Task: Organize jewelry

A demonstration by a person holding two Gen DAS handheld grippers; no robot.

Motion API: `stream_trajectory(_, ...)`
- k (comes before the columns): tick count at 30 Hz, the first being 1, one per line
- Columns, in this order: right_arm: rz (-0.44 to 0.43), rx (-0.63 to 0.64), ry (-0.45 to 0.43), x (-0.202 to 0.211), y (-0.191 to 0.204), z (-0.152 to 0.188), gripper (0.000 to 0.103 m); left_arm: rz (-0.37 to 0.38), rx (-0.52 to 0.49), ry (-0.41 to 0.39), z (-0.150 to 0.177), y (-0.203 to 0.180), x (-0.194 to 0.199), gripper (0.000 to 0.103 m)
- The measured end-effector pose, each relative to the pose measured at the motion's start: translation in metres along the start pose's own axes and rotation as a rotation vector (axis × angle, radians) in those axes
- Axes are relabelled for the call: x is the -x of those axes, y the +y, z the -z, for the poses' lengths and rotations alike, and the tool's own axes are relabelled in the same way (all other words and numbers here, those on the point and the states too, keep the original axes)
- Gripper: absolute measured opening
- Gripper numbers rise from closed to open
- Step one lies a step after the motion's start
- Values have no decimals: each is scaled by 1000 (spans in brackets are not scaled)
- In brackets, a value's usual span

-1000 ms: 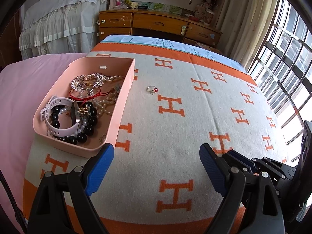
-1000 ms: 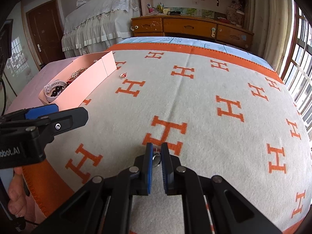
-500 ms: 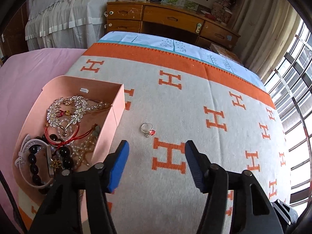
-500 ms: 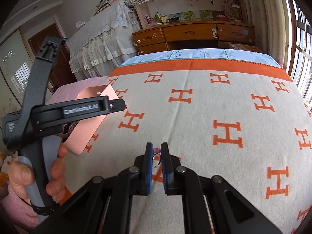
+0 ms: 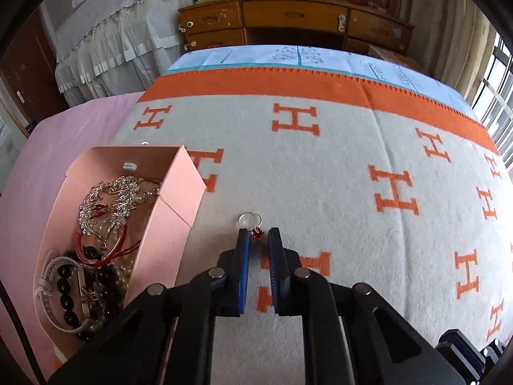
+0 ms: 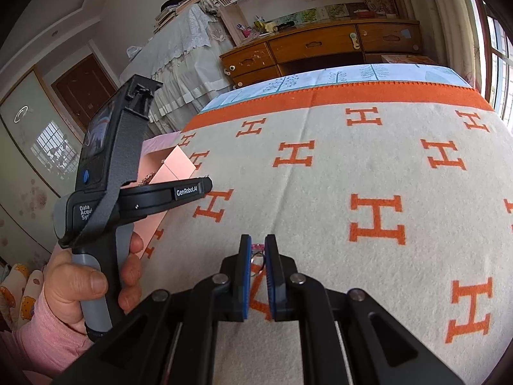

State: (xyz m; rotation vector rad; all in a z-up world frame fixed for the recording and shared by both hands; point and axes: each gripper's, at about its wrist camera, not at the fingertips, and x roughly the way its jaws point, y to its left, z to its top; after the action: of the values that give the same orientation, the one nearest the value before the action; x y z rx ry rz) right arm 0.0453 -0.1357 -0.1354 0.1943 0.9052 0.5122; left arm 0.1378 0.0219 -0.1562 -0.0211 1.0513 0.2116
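Left gripper (image 5: 256,235): jaws just closed, clenched on red stone of silver ring (image 5: 250,221); ring lies on cream blanket with orange H motifs (image 5: 320,173), just right of open pink jewelry box (image 5: 173,218). Box holds rhinestone piece, red cord, black beads, white band. Right gripper (image 6: 258,247): clenched on small ring with pink stone (image 6: 257,250). Left handle (image 6: 134,199) reads "GenRoboLAI", hides part of box. Wooden desk (image 5: 288,22) beyond far edge.

A silver ring with a red charm (image 5: 250,223) lies on the blanket beside the jewelry-filled pink box (image 5: 179,211).
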Motion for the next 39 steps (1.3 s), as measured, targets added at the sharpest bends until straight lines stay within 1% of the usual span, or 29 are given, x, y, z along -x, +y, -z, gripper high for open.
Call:
stream_trajectory(2, -6, -12, -2, 0, -3, 0, 8, -13, -21, -6, 3, -5, -4, 4)
stream_trajectory(3, -8, -17, -3, 1, -5, 0, 8, 2, -19, -10, 4, -6, -6, 4)
stream_trajectory(4, -10, -20, -6, 1, -6, 0, 8, 46, -9, -13, 6, -4, -8, 4)
stream_trajectory(6, -10, -18, -12, 3, -6, 0, 8, 159, 31, -27, 12, 3, -7, 3)
stream_trajectory(7, -9, -15, -19, 5, -6, -1, 8, 186, 45, -57, 16, 7, -3, 3)
stream_trajectory(10, -4, 0, -48, 12, -2, -3, 8, 237, 55, -149, 26, 15, 13, 3)
stream_trajectory(14, 6, 18, -69, 16, 3, -4, 8, 276, 70, -246, 40, 33, 43, 3)
stream_trajectory(17, 11, 29, -76, 18, 6, -5, 8, 259, 68, -322, 45, 45, 65, 3)
stream_trajectory(19, 20, 41, -81, 19, 10, -5, 8, 242, 63, -353, 43, 53, 77, 3)
stream_trajectory(20, 21, 45, -83, 20, 11, -5, 8, 243, 56, -351, 42, 58, 81, 3)
stream_trajectory(22, 26, 54, -88, 22, 15, -5, 8, 247, 31, -316, 40, 57, 85, 4)
stream_trajectory(23, 28, 58, -89, 22, 17, -5, 8, 241, 15, -293, 38, 54, 80, 9)
stream_trajectory(24, 29, 61, -90, 22, 18, -5, 8, 232, -4, -274, 43, 52, 87, 13)
stream_trajectory(26, 30, 65, -92, 22, 21, -5, 8, 204, -30, -238, 41, 42, 77, 31)
stream_trajectory(27, 28, 66, -93, 23, 22, -4, 8, 196, -36, -223, 42, 38, 76, 36)
stream_trajectory(28, 28, 67, -95, 23, 23, -4, 8, 190, -34, -211, 41, 34, 69, 43)
stream_trajectory(29, 27, 69, -96, 23, 23, -4, 8, 181, -30, -199, 38, 30, 61, 45)
stream_trajectory(32, 29, 73, -103, 25, 23, -5, 8, 152, -20, -148, 29, 21, 35, 45)
stream_trajectory(36, 23, 61, -109, 28, 16, -6, 8, 154, 20, -77, 21, 18, 6, 45)
stream_trajectory(37, 22, 55, -109, 27, 13, -7, 8, 153, 26, -71, 20, 18, 2, 45)
stream_trajectory(38, 19, 48, -108, 27, 11, -7, 8, 140, 22, -88, 19, 17, 2, 45)
stream_trajectory(39, 15, 39, -106, 26, 8, -7, 8, 134, 16, -87, 18, 15, 0, 45)
